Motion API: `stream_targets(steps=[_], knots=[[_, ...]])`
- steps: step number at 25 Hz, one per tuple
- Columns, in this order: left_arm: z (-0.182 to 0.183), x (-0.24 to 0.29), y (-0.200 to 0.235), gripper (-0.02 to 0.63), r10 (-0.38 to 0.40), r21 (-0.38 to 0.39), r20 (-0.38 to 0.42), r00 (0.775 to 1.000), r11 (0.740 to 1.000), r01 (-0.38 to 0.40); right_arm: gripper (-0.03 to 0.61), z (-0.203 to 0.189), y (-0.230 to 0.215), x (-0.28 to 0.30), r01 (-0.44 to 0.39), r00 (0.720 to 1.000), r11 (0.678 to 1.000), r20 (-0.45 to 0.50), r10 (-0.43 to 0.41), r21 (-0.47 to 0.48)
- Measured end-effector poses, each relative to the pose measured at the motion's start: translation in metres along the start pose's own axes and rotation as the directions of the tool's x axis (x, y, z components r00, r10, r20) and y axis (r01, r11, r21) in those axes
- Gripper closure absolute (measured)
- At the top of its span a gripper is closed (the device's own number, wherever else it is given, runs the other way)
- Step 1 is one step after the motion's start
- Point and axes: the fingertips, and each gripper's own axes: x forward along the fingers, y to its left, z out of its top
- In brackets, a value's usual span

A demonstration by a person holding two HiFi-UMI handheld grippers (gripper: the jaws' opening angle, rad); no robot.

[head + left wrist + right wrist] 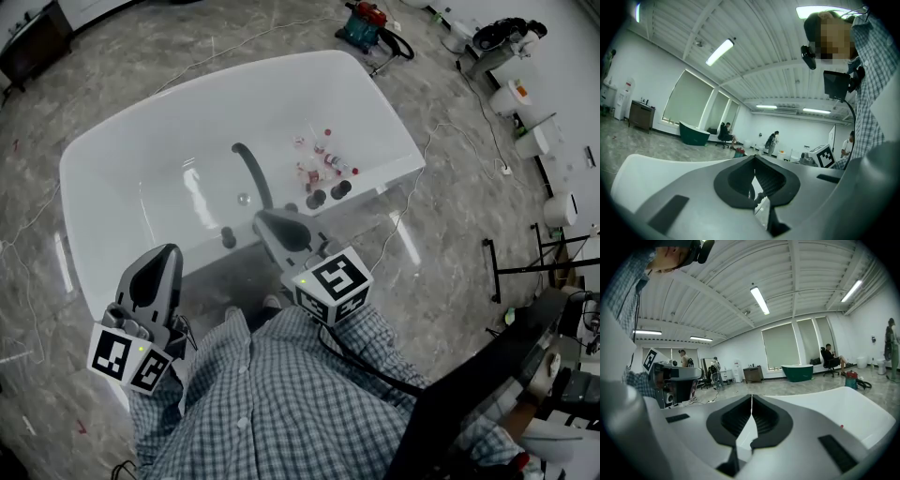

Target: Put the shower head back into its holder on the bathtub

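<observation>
The white bathtub (281, 84) stands on a grey marbled floor (450, 244) in a big bright room. The shower head (251, 173), dark and curved, arcs over the basin from the near rim. The left gripper (169, 255) and right gripper (266, 223) are both clenched and empty.

The left gripper (168, 253) and right gripper (262, 221) (near level) have fingers (733, 420) together.

A white bathtub (141, 159) stands on a grey marbled floor (441, 253). At its near rim a dark curved pipe (251, 172) bends over the basin, with dark round knobs (328, 194) beside it and small red and clear items (319, 159) just behind them. The right gripper (266, 220) points at this rim, near the foot of the pipe. The left gripper (169, 251) is further left, at the edge of the tub. A checked shirt (281, 394) fills the bottom.
</observation>
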Motion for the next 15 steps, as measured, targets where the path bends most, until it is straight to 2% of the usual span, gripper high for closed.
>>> stream_targets(steps=[15], knots=[[-0.0015, 0.003, 0.0003, 0.604, -0.003, -0.005, -0.008, 1.0, 1.0, 0.003, 0.558, -0.0035, 0.0047, 0.0028, -0.035, 0.999, 0.999, -0.026, 0.036, 0.007]])
